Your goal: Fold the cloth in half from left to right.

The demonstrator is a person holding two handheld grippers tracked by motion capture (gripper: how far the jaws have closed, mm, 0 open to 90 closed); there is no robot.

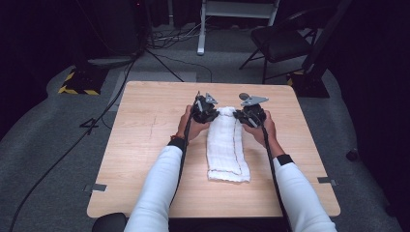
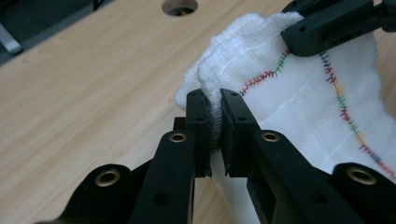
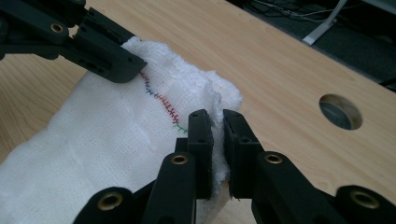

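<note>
Jaws of the left gripper [image 2: 214, 121] and right gripper [image 3: 218, 140] each pinch a far corner of the folded cloth [image 1: 225, 147], apparently lifted slightly, its long axis running toward the person.

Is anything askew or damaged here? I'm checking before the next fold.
Nothing stands out. The folded white cloth lies flat on the table, its far corners pinched by the left tool and right tool. Stitching looks intact.

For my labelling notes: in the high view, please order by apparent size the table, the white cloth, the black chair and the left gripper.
1. table, clearly the largest.
2. black chair, though it stands farther back and is partly in shadow, so its rank against the cloth is unsure.
3. white cloth.
4. left gripper, the smallest.
</note>
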